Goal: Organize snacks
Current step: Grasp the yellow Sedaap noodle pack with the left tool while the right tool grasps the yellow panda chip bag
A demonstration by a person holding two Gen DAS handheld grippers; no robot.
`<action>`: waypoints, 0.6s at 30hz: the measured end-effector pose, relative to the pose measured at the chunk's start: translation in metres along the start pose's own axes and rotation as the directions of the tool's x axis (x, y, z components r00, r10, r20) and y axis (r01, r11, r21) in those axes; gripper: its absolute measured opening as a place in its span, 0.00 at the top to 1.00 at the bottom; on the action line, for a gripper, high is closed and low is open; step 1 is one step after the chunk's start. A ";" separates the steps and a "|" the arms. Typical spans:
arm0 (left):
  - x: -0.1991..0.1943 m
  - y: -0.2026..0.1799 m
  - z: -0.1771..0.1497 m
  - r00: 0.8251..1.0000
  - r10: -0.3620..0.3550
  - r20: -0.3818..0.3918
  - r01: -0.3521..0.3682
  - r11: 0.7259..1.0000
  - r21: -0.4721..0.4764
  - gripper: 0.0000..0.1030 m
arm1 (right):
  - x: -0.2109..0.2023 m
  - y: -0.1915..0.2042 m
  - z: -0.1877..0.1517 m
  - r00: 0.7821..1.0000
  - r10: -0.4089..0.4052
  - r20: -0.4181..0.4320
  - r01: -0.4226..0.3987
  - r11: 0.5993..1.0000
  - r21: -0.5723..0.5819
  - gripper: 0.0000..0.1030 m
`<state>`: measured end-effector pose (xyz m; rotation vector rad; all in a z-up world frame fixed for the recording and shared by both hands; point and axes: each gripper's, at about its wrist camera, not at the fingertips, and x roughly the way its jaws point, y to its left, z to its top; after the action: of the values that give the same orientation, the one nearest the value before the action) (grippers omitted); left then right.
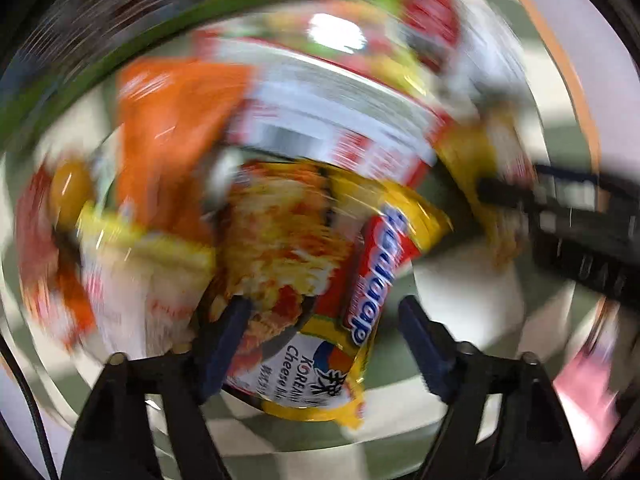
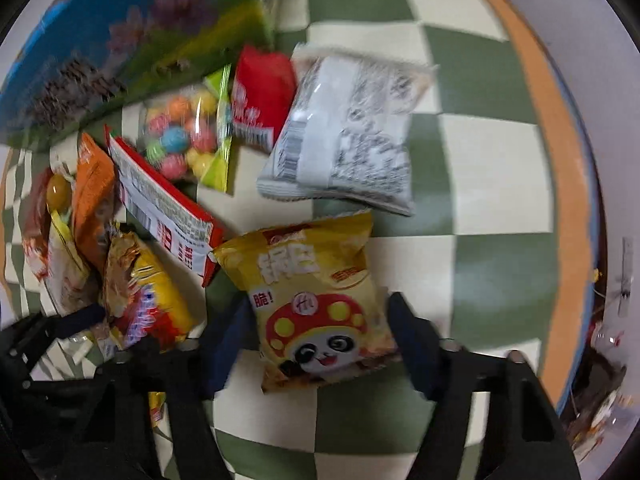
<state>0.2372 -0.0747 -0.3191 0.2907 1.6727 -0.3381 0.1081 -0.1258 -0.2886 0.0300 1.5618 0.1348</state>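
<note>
1. Between the fingers of the left gripper (image 1: 324,320), at about 6 o'clock in the left wrist view, lies a yellow Korean cheese noodle packet (image 1: 308,280); the jaws stand wide apart, the left finger (image 1: 224,344) over the packet's edge and the right finger clear of it. The view is heavily blurred.
2. At 12 o'clock from that packet lies a red-and-white packet (image 1: 340,120), and at 10 o'clock an orange packet (image 1: 176,136).
3. At 3 o'clock in the same view the right gripper (image 1: 568,232) reaches in, beside a yellow pack.
4. In the right wrist view, the right gripper (image 2: 320,336) straddles a yellow panda snack bag (image 2: 316,308) at 6 o'clock, jaws apart on either side; whether the fingers touch the bag I cannot tell.
5. At 12 o'clock from the panda bag rests a white printed bag (image 2: 348,132), with a red pouch (image 2: 260,96) just beside it and a clear bag of coloured candy balls (image 2: 184,136) at 11 o'clock.
6. All lie on a green-and-cream checked cloth (image 2: 480,180), with a blue flowered box (image 2: 120,32) at 10 o'clock.
</note>
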 end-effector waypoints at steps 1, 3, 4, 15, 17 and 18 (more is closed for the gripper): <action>0.001 -0.006 0.003 1.000 0.015 -0.019 -0.014 0.998 0.056 0.20 | -0.001 -0.001 -0.001 1.000 0.000 0.004 0.000 1.000 -0.013 0.39; 0.008 -0.012 0.000 0.995 0.098 -0.036 -0.091 0.983 0.157 0.20 | -0.002 -0.007 -0.008 1.000 -0.009 -0.021 0.009 1.000 -0.013 0.42; 0.011 -0.009 -0.001 0.991 0.127 -0.040 -0.120 0.982 0.144 0.20 | -0.001 -0.011 -0.012 0.999 -0.019 -0.046 0.019 1.000 -0.004 0.42; -0.018 0.021 -0.003 0.978 -0.209 -0.015 0.195 0.937 -0.291 0.27 | -0.016 -0.080 -0.036 0.962 0.229 -0.148 -0.193 0.956 0.222 0.41; -0.022 0.014 0.000 0.997 -0.072 -0.010 0.069 0.978 -0.195 0.27 | -0.017 -0.084 -0.034 0.961 0.232 -0.148 -0.199 0.958 0.208 0.40; -0.025 0.013 -0.001 0.999 0.032 0.003 -0.031 0.991 -0.128 0.27 | -0.017 -0.085 -0.036 0.962 0.228 -0.149 -0.197 0.961 0.195 0.39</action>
<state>0.2444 -0.0618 -0.2951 0.2205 1.6756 -0.2070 0.0783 -0.2144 -0.2811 0.3372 1.7358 0.1705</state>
